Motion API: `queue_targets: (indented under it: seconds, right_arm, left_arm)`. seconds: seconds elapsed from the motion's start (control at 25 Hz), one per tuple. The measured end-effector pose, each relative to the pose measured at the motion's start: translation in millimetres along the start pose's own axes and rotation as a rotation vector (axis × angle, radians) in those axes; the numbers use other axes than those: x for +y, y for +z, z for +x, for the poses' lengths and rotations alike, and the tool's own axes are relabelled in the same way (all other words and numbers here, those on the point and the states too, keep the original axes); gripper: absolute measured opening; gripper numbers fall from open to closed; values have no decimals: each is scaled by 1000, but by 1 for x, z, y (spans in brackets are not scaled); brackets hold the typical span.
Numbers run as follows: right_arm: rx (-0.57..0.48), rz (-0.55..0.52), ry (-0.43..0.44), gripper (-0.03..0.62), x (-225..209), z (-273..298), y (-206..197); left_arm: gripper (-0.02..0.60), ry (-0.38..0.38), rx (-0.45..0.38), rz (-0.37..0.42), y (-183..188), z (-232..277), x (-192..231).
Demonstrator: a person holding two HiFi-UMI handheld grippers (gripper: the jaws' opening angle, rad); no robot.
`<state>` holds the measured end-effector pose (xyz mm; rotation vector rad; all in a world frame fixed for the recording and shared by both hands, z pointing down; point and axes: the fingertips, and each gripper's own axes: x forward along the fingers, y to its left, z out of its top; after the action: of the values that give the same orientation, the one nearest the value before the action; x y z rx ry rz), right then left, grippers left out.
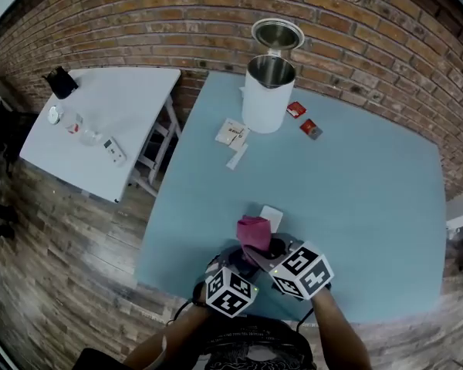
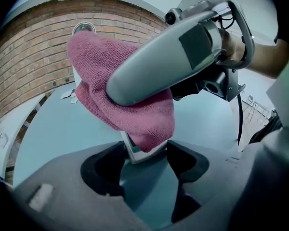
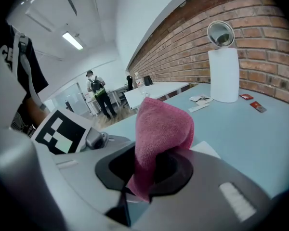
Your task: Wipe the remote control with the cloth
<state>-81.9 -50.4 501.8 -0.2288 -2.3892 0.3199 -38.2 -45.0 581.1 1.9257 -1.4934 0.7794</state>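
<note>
Across the blue table (image 1: 370,206) the top lies bare from 1 to 4 o'clock of the two grippers, out to its right edge, and from 9 to 11 o'clock to its left edge. Far off at 12 o'clock stands a white bin (image 1: 267,95) with its lid (image 1: 278,33) raised. Paper slips (image 1: 231,136) lie just short of it toward 11, and two red packets (image 1: 296,109) lie beside it toward 1. The brick wall (image 1: 177,6) closes the far side. At 10 o'clock, past a strip of floor, stands a white side table (image 1: 116,99). Close in, room is tight. The right gripper (image 3: 149,170), clamped on the pink cloth (image 2: 120,100), reaches in from 2 o'clock above the left gripper (image 2: 144,153). The cloth drapes over the remote control (image 2: 135,153) that the left jaws hold, which blocks the line to 12.
</note>
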Motion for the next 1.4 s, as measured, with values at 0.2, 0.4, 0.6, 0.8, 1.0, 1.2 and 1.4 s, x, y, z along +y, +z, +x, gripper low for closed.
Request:
queue_targets:
  seconds: [0.2,0.4,0.6,0.8,1.0,1.2,1.4]
  right_arm:
    - [-8,18,109,69,9,8,-9]
    - [-10,57,111,69,-3,14,-19]
    - [-3,77,84,69,-11,17,-26]
    - [2,80,64,69,-14,20,-31]
    - [-2,78,71,69,-14,20,-30]
    - [-41,138,53,69,-25,15,-28]
    - [-85,204,29,69,-42,8,-24]
  left_arm:
    - [268,-19,7,9,-1,1,1]
    - [275,24,44,-27,-2,1,3]
    - [285,125,50,-165,-2,0,4]
    - [285,206,63,-223,-2,0,3]
    - [285,232,63,-242,-3,0,3]
    - [266,188,55,-221,-4,0,2]
    - [251,118,70,-164,-6,-1,4]
